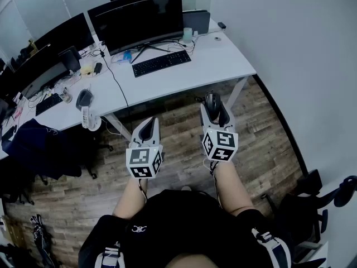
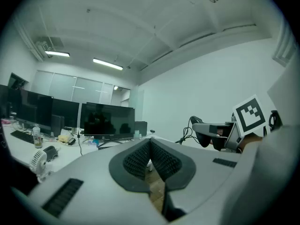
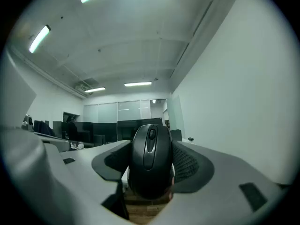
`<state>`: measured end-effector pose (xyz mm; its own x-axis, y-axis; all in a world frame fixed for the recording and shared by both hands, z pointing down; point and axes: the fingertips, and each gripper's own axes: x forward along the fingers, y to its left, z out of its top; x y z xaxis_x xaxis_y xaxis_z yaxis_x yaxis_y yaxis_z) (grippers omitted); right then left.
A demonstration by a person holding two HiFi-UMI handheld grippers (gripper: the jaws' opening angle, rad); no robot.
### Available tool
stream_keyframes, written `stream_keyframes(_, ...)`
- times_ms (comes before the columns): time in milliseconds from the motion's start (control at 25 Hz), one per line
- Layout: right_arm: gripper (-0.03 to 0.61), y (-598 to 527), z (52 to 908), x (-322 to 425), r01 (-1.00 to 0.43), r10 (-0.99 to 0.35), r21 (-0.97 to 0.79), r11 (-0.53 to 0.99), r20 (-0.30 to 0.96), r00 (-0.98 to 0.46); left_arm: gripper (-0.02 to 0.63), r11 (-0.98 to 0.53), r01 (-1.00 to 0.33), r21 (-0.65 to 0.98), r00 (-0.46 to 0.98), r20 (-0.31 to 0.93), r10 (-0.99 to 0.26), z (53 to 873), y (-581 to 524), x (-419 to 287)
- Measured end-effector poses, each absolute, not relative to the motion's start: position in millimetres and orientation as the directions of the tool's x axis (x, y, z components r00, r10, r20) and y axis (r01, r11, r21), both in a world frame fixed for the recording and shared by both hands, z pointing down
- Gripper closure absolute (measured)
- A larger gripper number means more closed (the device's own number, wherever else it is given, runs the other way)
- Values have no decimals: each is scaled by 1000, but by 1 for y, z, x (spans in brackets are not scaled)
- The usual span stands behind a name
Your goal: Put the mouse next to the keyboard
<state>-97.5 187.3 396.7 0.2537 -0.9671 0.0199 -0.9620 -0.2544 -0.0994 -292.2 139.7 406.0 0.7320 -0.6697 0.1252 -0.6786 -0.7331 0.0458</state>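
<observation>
The light grey plastic left gripper (image 1: 148, 125) and right gripper (image 1: 212, 106) have fingers (image 2: 70, 177) lined with black ribbed pads (image 2: 136, 159). Each carries a white cube with black square markers (image 1: 144, 162). Behind the cube, thin black cables (image 1: 215, 184) lead to a black short-sleeved top (image 1: 184, 222) with white-trimmed straps (image 1: 271, 249).

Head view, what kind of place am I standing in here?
Most likely an open-plan office: long white desks carry a row of dark monitors and a black keyboard, and strip lights run along the ceiling.

Office: desks (image 1: 220, 57), monitors (image 1: 139, 18), keyboard (image 1: 162, 63).
</observation>
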Motion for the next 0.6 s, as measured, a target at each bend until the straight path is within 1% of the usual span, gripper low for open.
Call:
stream_keyframes(240, 295, 203, 399, -98, -965, -970, -100, -242, 30, 241, 601, -739, -673, 41, 737, 118, -665, 402, 155, -284)
stream_keyframes(600, 293, 196, 401, -74, -968, -976, -123, -218, 26, 217, 601, -743, -668, 38, 742, 104, -662, 402, 152, -250)
